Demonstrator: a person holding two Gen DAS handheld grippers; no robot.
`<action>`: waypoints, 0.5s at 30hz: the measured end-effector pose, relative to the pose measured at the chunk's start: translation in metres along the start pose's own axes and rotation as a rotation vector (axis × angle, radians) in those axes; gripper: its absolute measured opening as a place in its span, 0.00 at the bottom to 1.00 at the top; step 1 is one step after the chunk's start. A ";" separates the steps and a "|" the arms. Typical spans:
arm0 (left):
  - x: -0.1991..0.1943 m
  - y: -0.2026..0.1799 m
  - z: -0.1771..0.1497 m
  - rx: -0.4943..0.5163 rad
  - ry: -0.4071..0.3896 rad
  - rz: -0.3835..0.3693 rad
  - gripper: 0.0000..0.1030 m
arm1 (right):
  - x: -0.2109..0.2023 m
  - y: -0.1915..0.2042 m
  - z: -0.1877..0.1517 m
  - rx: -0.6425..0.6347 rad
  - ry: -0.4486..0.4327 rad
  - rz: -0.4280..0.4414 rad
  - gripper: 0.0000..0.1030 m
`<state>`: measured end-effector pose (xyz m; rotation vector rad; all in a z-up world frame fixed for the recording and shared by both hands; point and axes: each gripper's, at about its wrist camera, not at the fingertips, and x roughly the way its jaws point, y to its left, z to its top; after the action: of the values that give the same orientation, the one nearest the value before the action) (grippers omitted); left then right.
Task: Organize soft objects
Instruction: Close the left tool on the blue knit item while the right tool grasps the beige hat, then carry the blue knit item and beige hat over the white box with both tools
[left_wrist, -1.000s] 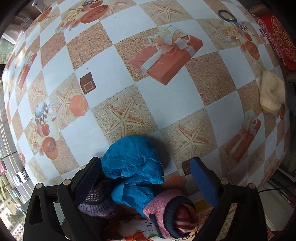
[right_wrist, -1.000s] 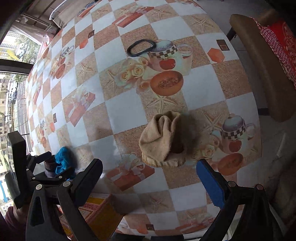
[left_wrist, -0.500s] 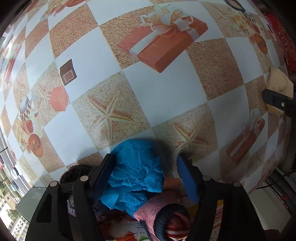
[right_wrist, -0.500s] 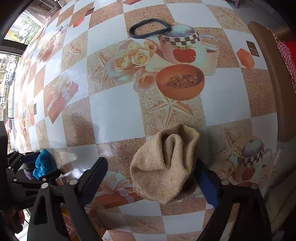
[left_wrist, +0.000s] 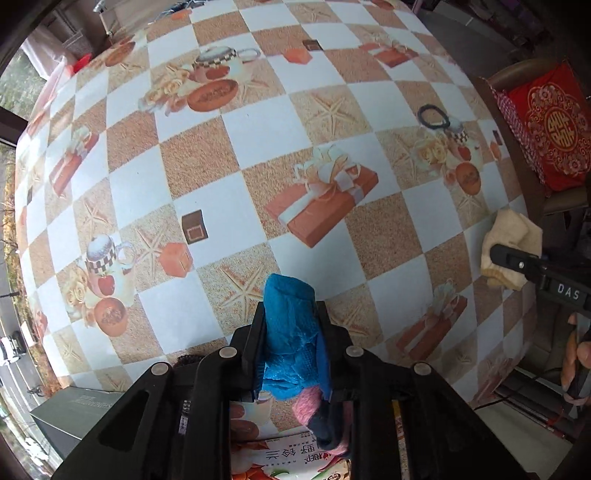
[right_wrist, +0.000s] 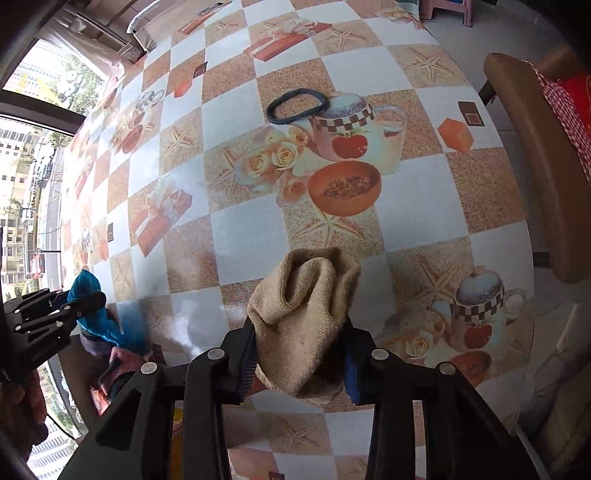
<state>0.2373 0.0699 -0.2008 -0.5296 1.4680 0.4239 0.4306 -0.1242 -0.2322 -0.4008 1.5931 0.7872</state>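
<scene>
Crumpled blue cloth, beige sock (bunched)

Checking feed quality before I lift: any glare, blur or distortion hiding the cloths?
Left wrist view: sharp, heavy fisheye bending of the tablecloth checks; blue cloth evenly lit. Right wrist view: window glare at left, pale sheen on the tablecloth beside the beige knit cloth, which is sharp.

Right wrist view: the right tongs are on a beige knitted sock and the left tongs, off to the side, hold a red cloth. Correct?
Not quite. The cloth in the left tongs is blue, not red; the left wrist view shows it clearest. The right tongs, their jaws closing, do have the beige knitted sock between them.
</scene>
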 end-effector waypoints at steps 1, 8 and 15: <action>-0.009 0.000 0.000 -0.004 -0.030 -0.004 0.24 | -0.005 0.001 -0.001 0.000 -0.007 0.007 0.38; -0.050 0.002 -0.002 -0.008 -0.133 -0.032 0.24 | -0.035 0.011 -0.006 -0.003 -0.044 0.043 0.38; -0.077 0.000 -0.032 -0.014 -0.186 -0.045 0.24 | -0.043 0.036 -0.025 -0.028 -0.051 0.060 0.38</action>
<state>0.2062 0.0555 -0.1244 -0.5197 1.2726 0.4366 0.3966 -0.1231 -0.1807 -0.3516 1.5536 0.8606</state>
